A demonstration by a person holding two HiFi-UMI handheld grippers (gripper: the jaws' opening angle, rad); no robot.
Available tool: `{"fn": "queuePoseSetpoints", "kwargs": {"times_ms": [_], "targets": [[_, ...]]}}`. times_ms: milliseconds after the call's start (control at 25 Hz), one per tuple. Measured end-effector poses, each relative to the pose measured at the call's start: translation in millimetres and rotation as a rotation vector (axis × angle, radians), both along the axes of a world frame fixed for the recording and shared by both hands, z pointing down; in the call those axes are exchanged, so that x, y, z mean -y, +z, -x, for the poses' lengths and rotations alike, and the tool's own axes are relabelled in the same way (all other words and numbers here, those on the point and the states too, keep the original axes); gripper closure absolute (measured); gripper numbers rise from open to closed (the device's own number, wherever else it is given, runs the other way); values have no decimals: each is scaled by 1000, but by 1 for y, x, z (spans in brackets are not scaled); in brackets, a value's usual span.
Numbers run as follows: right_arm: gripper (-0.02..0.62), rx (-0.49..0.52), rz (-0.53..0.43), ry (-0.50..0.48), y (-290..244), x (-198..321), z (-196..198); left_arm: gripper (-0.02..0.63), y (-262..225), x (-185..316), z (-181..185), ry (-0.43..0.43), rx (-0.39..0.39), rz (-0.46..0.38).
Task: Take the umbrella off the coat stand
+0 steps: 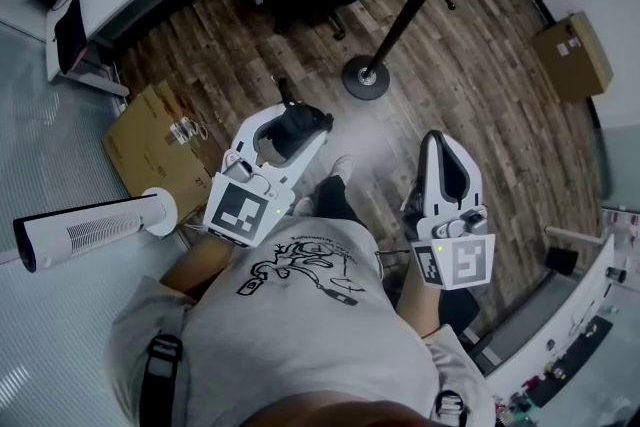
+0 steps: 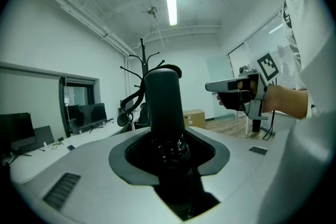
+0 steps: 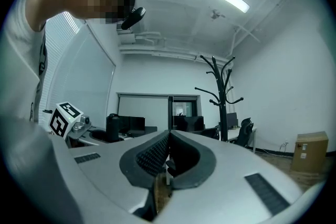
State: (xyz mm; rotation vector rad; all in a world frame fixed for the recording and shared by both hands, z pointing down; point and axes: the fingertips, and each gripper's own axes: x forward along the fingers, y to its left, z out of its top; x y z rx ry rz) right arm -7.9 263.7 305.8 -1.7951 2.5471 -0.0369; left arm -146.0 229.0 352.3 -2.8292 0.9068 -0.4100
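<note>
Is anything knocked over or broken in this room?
Nothing looks broken or spilled. The coat stand stands straight, and the folded umbrella is held in the left gripper. The white fan probably only looks tipped because the camera looks down.

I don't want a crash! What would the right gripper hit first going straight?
Nothing close, it seems: the right gripper faces open room, coat stand off to its right. Probably the far monitors.
</note>
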Motion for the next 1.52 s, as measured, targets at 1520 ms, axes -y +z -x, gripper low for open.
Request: {"fn": "queuePoseSetpoints", "kwargs": {"times_ms": [1520], "targets": [[586, 0, 27, -35, 1, 156, -178, 419, 15, 157, -202, 60, 77, 21]]}}
